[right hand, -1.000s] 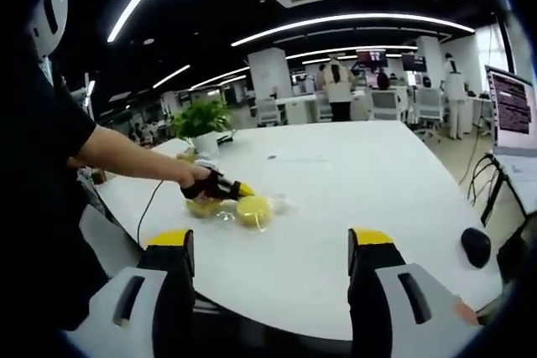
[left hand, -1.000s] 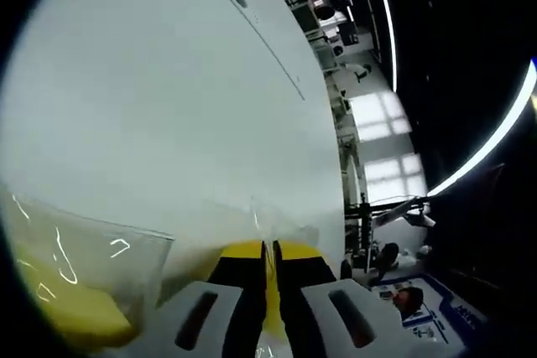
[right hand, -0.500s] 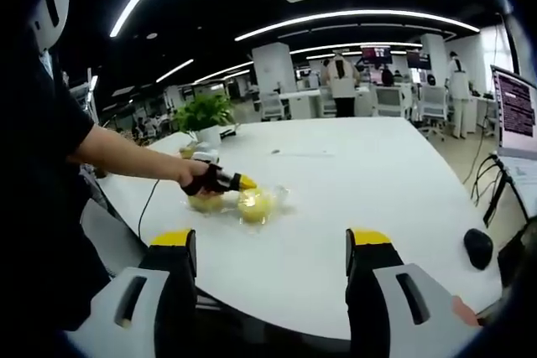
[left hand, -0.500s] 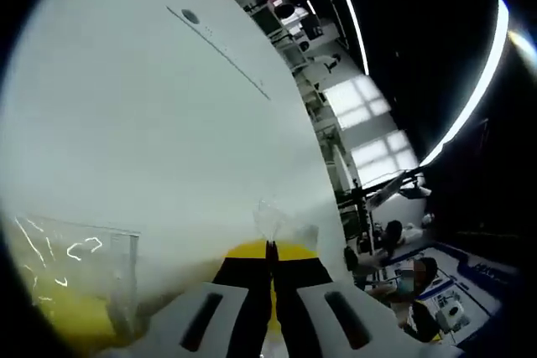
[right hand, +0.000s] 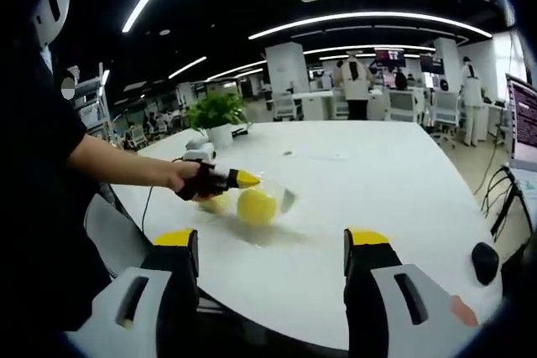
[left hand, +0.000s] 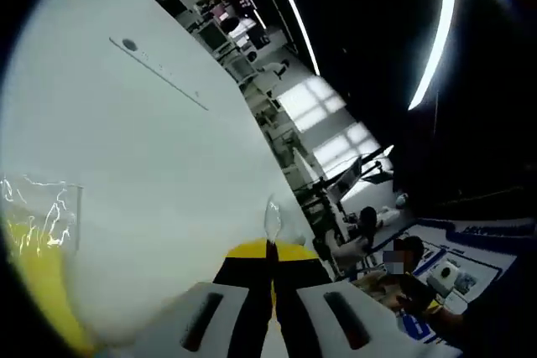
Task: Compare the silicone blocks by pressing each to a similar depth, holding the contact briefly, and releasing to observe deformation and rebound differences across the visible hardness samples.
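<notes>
Over a white counter (right hand: 352,199) in an open office, the left gripper (right hand: 243,179), fingers pressed together on the edge of a clear plastic bag (right hand: 281,200), holds it up with a round yellow silicone block (right hand: 256,205) inside, just above the surface. In the left gripper view the closed fingers (left hand: 252,278) pinch a scrap of clear film. A second yellow block (right hand: 214,204) lies beside it. The right gripper (right hand: 270,278) waits nearer the counter's edge, fingers wide and empty. A potted plant (right hand: 218,115) stands behind.
</notes>
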`<state>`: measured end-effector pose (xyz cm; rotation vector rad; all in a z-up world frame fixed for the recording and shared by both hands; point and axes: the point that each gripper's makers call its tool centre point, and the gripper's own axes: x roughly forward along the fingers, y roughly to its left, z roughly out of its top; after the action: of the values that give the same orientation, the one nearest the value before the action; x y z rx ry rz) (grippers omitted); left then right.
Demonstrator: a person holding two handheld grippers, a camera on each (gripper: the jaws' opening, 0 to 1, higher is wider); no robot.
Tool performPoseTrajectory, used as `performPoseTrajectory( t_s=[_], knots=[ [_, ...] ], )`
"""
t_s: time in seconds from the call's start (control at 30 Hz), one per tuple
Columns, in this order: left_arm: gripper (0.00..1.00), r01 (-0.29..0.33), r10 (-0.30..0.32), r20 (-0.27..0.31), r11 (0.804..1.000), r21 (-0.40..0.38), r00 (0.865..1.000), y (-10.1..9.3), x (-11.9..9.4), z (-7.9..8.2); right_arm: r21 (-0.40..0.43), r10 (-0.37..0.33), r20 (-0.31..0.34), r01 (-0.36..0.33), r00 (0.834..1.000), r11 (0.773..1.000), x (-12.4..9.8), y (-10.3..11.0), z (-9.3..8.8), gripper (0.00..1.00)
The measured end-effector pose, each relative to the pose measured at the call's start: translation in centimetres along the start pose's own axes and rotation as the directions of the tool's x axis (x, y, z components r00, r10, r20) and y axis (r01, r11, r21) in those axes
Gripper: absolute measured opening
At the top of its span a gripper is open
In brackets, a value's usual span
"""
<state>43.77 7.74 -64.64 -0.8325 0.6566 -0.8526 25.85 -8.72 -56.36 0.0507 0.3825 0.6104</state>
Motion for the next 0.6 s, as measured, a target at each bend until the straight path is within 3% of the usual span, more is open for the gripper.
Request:
performPoseTrajectory(
  t_s=[0.13, 0.23, 0.37, 0.5, 0.6],
  knots=[
    [0.00, 0.036, -0.036, -0.010, 0.998, 0.043, 0.999, -1.9, -0.6, -0.6, -0.007, 0.004, 0.002, -0.004, 1.000, 1.000, -0.2, 0.2, 0.0, 0.64],
    [0.00, 0.051, -0.047, -0.029, 0.990, 0.131, 0.998, -2.8, -1.1, -1.1, -0.012, 0.005, 0.000, -0.005, 1.000, 1.000, -0.4, 0.5, -0.1, 0.63],
    [0.00, 0.062, -0.058, -0.029, 0.985, 0.159, 0.998, -3.8, -1.8, -1.3, -0.016, 0.007, 0.002, -0.007, 1.000, 1.000, -0.7, 0.7, -0.2, 0.63],
    [0.00, 0.072, -0.071, -0.015, 0.991, 0.112, 0.997, -4.4, -2.5, -1.5, -0.023, 0.006, 0.000, -0.006, 1.000, 1.000, -1.0, 0.9, -0.4, 0.63],
    [0.00, 0.078, -0.077, -0.015, 0.988, 0.134, 0.997, -5.2, -3.1, -1.3, -0.026, 0.010, 0.000, -0.010, 1.000, 1.000, -1.0, 0.9, -0.5, 0.63]
  ],
)
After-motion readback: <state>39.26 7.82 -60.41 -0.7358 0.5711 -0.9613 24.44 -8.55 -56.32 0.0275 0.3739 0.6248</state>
